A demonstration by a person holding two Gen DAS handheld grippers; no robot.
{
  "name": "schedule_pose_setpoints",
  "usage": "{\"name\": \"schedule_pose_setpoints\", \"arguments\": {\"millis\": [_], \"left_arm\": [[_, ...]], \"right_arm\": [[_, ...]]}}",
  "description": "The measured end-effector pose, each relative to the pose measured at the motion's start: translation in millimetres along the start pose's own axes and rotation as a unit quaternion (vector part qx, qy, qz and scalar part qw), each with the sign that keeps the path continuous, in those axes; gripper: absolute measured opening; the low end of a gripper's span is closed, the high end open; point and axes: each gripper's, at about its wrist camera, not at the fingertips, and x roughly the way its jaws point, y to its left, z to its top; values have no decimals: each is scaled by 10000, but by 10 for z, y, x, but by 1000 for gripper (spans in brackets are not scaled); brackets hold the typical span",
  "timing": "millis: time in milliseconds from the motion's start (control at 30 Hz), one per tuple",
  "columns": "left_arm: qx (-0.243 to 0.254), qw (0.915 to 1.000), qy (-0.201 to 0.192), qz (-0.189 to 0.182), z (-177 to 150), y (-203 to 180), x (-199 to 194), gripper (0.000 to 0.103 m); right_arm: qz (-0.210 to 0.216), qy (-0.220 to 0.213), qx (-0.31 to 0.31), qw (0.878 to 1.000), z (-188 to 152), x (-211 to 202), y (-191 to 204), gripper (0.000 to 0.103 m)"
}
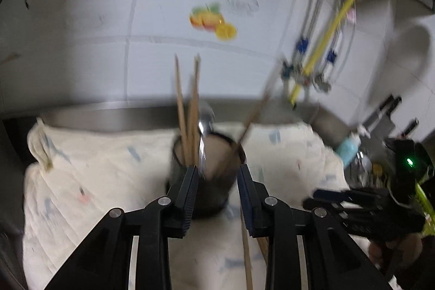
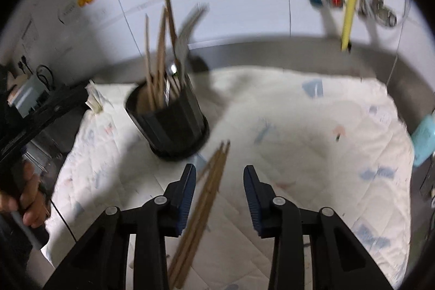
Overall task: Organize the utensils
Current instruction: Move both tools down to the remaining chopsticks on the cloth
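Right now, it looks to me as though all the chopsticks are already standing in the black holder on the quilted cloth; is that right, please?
Not quite. The black holder does stand on the quilted cloth with several chopsticks in it, but a bundle of loose chopsticks lies on the cloth beside it, between the open fingers of the right hand-held gripper. The right wrist view shows this.

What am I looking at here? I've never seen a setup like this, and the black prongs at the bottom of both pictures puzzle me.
The prongs are handheld two-finger grippers; a person holds one in each hand, and each carries a wide-angle camera looking along its fingers. One picture is from the left gripper, the other from the right gripper. A quilted white cloth covers the counter. On it stands a black ribbed utensil holder with wooden chopsticks and a metal utensil inside. More loose wooden chopsticks lie on the cloth between the right gripper's open fingers, not pinched. The left gripper holds nothing.
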Motion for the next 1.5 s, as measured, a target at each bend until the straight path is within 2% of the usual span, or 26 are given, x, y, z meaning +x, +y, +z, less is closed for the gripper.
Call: {"name": "schedule_pose_setpoints", "arguments": {"millis": [100, 167, 500, 900, 1233, 1333, 1500], "left_arm": [[82, 9991, 422, -50, -182, -93, 147, 33], [128, 9979, 627, -46, -278, -141, 251, 33], [105, 9921, 1241, -161, -525, -138, 604, 32], [22, 9888, 1473, -239, -585, -36, 772, 32], [-69, 9858, 1649, -324, -648, -63, 887, 32], [-157, 9861, 1622, -334, -646, -34, 869, 32], [-153, 9853, 1664, -369, -671, -29, 882, 32]], "right_arm": [[35, 231, 127, 9996, -95, 148, -51, 31], [44, 364, 216, 9991, -137, 252, -78, 31], [66, 692, 435, 9966, -181, 637, -57, 23], [-135, 859, 513, 9949, -172, 886, -13, 21], [-688, 1048, -65, 9921, -103, 934, 137, 21], [-574, 1060, 61, 9927, -126, 948, 85, 21], [-876, 1013, -377, 9903, -158, 997, 208, 20]]}}
